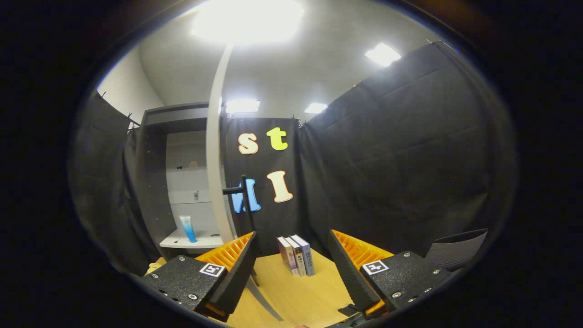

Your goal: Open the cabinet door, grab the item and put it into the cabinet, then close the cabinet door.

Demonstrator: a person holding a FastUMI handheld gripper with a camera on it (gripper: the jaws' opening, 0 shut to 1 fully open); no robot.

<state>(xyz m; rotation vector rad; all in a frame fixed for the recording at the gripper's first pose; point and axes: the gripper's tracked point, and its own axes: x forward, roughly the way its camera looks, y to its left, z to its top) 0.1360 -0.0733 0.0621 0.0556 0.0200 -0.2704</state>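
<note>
The gripper (291,269) is open and holds nothing. The cabinet (157,182) door (214,173) stands open, seen edge-on. Inside, a tube (187,228) stands on the shelf (191,240). Three books (297,255) stand on the table (300,296) beyond the fingers.

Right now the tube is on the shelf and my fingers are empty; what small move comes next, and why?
Probably swing the gripper left toward the door edge to push it shut: the tube already stands inside the cabinet, the door hangs open beside it, and the fingers are apart, holding nothing.
</note>
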